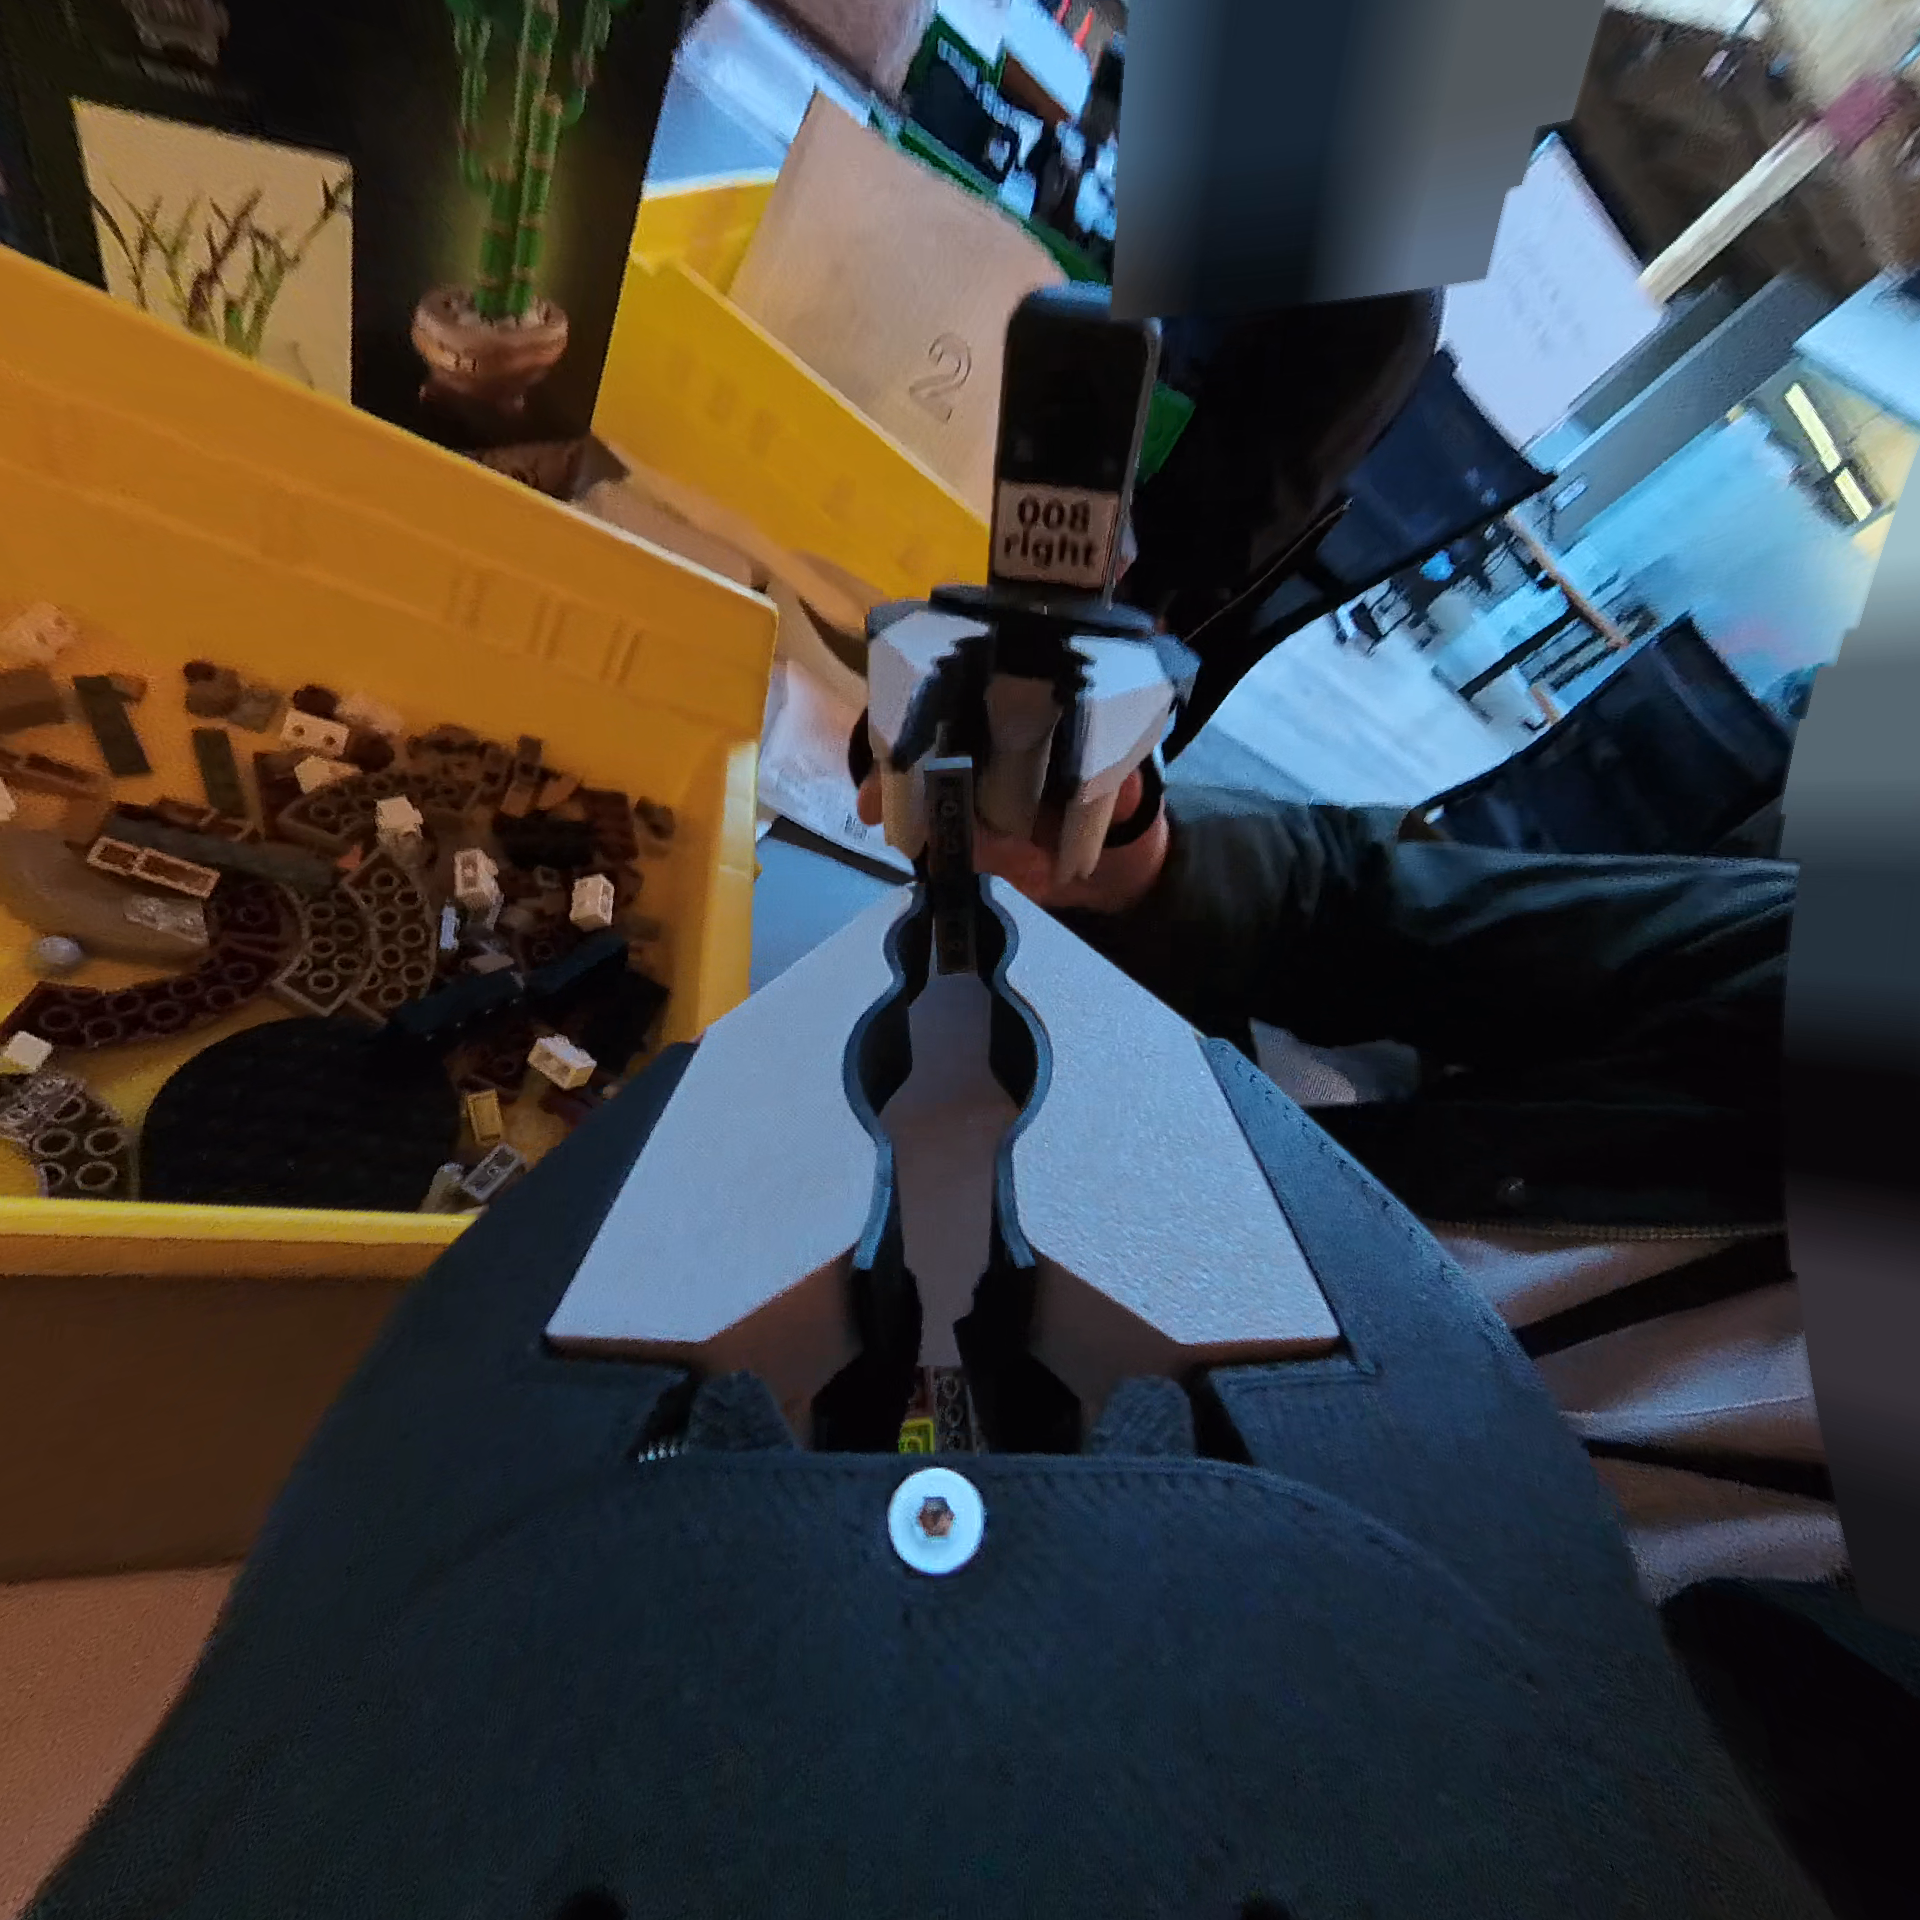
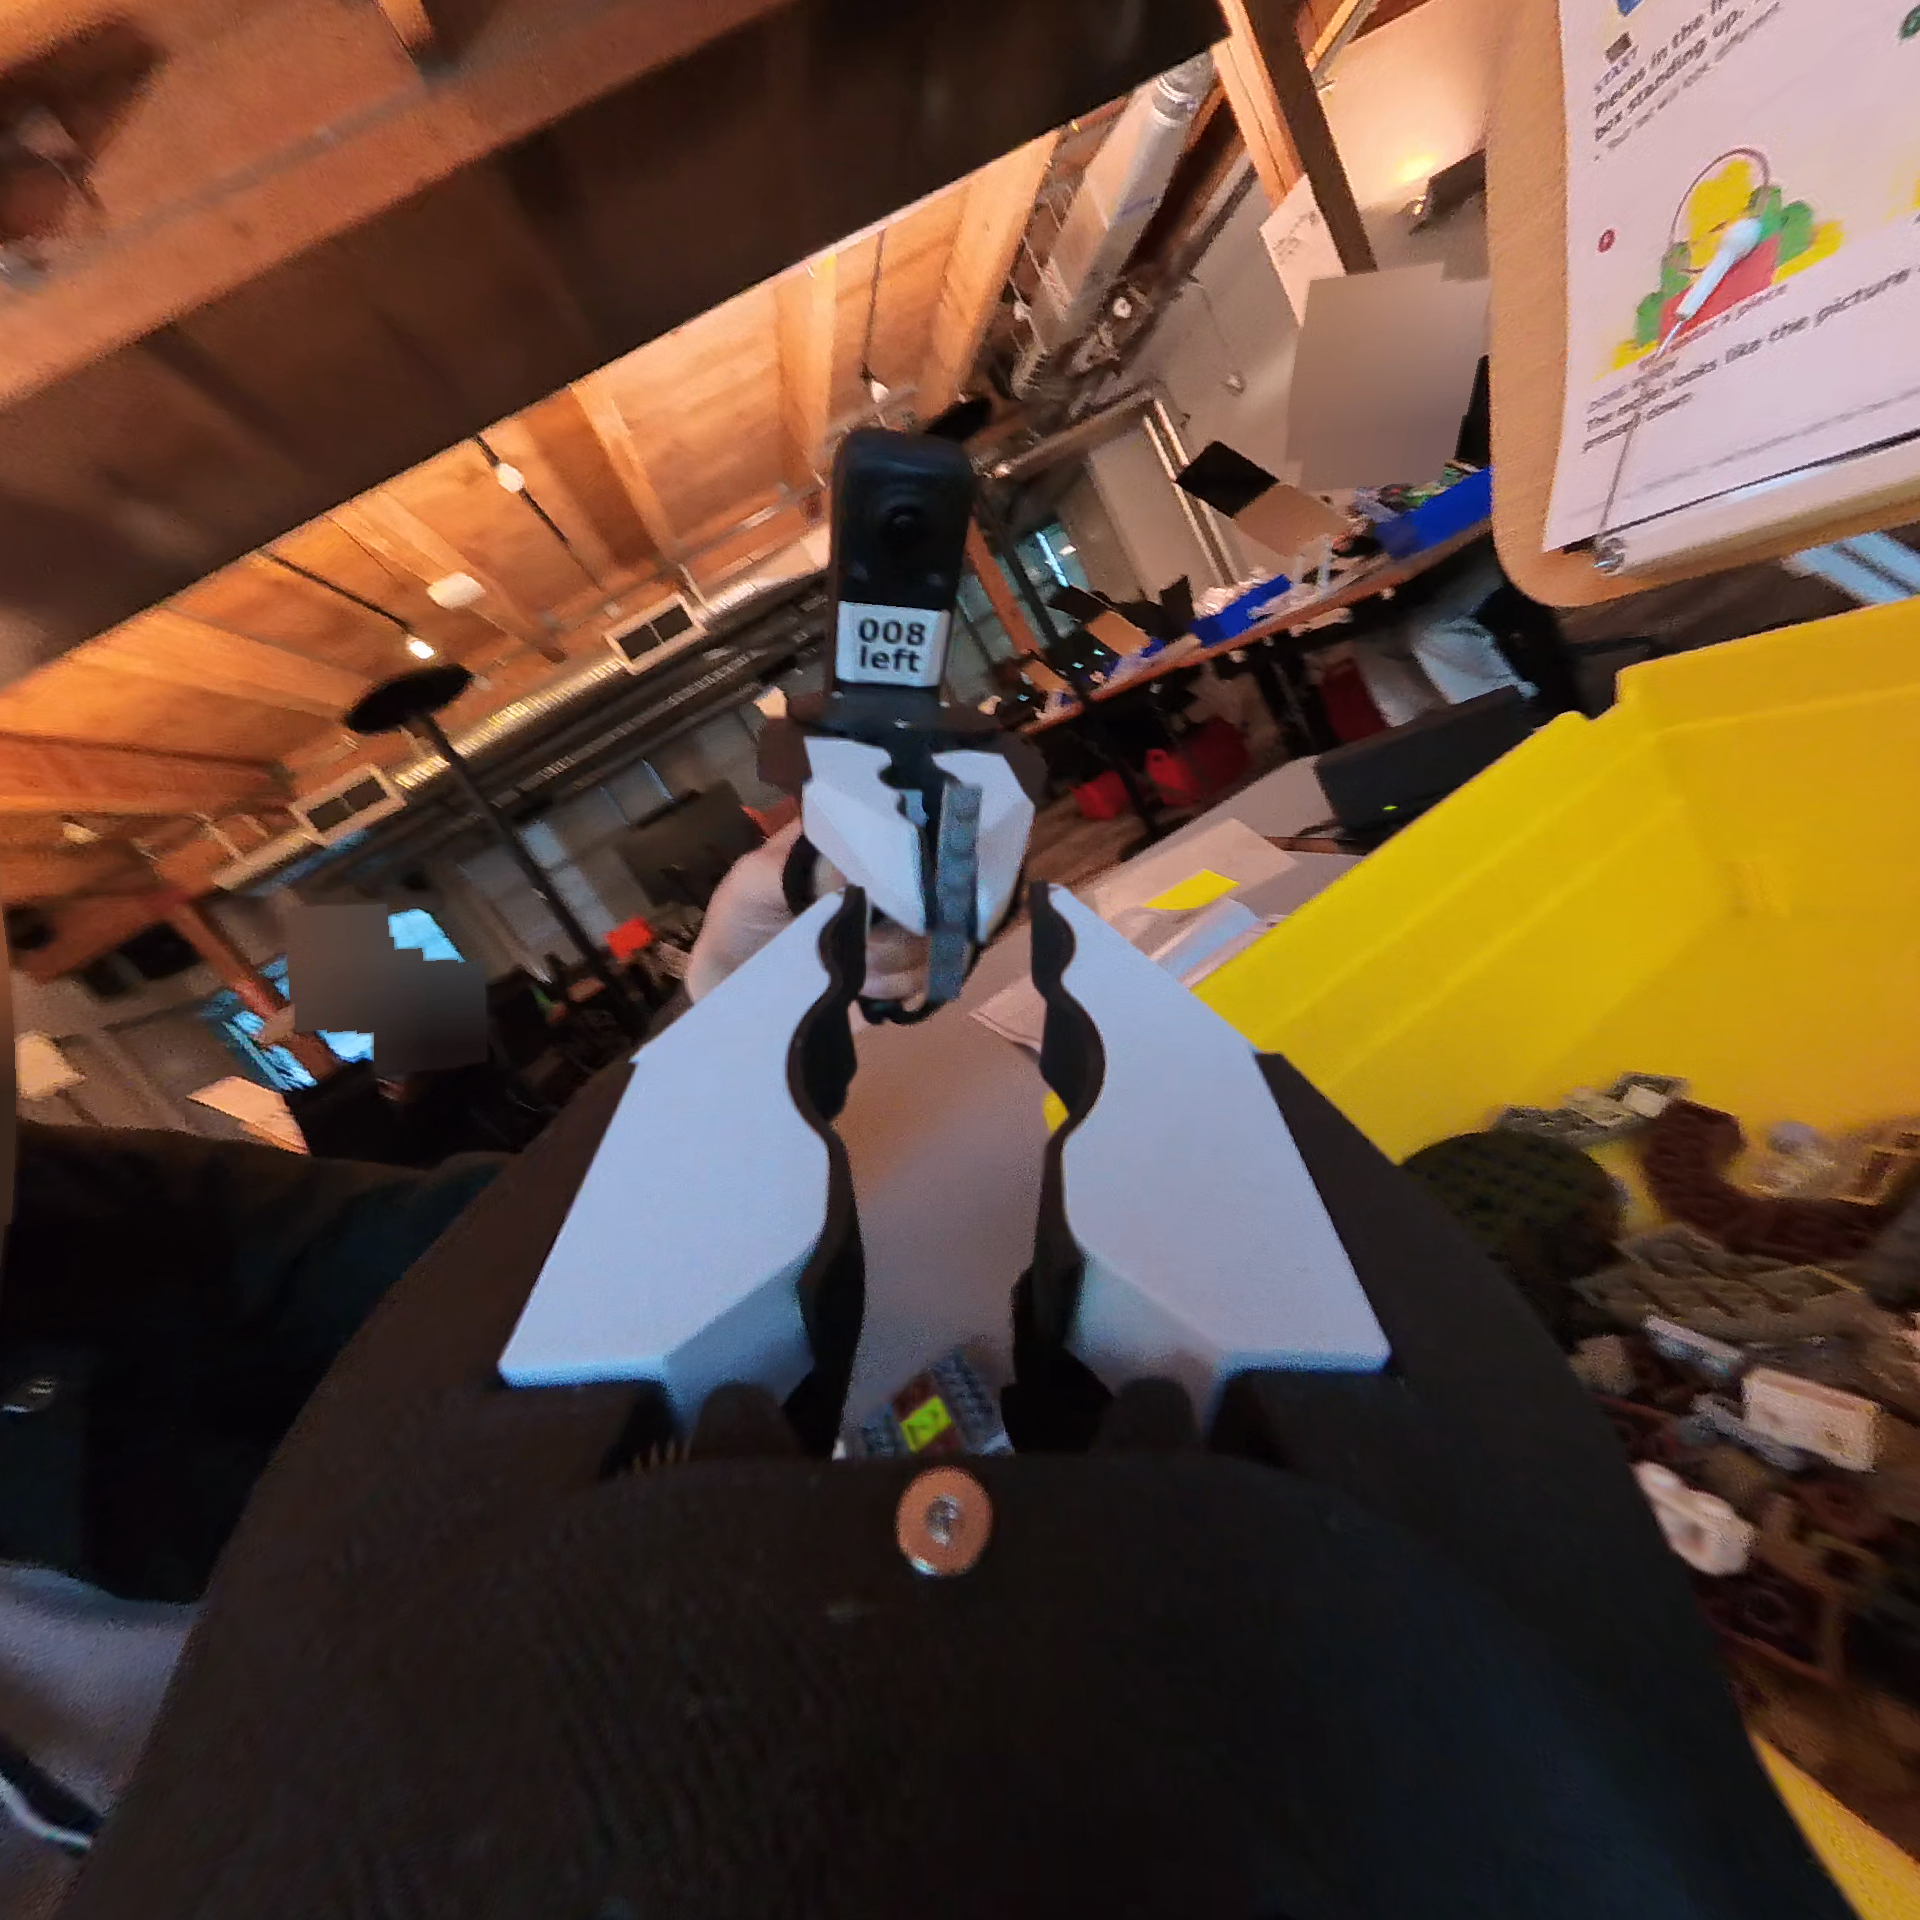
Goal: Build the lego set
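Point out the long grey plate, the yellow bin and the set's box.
long grey plate (image 2: 958, 883): right wrist view, on the middle of its studded face.
yellow bin (image 1: 436, 540): left wrist view, on its bare far wall.
set's box (image 1: 488, 208): left wrist view, on its printed front.

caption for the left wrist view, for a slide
Left gripper pinches a long dark lego strip facing the right gripper, beside a yellow bin of loose bricks.
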Tool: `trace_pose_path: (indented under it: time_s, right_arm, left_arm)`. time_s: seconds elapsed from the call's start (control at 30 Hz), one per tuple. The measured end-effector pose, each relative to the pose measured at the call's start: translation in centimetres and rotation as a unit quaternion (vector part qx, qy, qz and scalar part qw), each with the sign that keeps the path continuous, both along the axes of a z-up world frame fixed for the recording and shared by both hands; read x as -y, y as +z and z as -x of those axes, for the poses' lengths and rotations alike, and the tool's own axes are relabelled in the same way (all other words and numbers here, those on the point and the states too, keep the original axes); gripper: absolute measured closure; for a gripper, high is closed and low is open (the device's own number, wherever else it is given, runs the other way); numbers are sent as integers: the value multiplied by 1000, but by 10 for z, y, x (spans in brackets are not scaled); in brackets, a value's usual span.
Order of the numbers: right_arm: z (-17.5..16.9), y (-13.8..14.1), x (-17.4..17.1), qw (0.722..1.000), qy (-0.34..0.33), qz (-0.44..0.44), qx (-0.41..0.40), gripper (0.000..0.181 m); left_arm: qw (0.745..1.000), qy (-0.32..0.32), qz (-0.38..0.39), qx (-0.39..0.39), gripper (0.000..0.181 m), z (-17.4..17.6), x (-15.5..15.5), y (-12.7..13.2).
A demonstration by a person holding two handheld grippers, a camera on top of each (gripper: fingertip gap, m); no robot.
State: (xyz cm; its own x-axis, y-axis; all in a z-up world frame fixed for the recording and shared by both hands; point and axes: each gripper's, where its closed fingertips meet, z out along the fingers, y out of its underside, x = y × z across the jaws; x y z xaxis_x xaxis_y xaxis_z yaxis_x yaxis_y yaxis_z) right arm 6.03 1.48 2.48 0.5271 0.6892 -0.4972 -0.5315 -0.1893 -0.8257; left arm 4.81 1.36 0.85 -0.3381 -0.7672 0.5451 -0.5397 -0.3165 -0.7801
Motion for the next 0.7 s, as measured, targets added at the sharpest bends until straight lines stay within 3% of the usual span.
trace_pose_path:
  time_s: [0.13,0.2,0.33,0.43,0.53,0.6,0.7]
  right_arm:
    - [6,-5,1,998,53,21,-36,158]
    - [16,-9,6,996,86,21,-28,174]
    - [21,-7,11,994,107,19,-23,177]
    - [12,-5,6,993,92,41,-61,177]
    - [-6,-21,-9,987,54,114,-96,177]
    - [-14,-34,-16,985,23,146,-85,176]
    - [-16,-36,-17,986,12,153,-70,176]
  left_arm:
    - [999,-32,-28,-20,175,-1,15,-11]
    - [998,-44,-36,-23,175,-1,21,-13]
    - [998,-59,-20,-9,175,1,27,-7]
    - [999,-42,1,-12,174,1,18,-4]
    - [999,12,-28,-27,174,4,-7,-7]
    - [996,50,-61,-42,172,8,-25,-11]
    - [996,54,-56,-36,171,12,-29,-5]
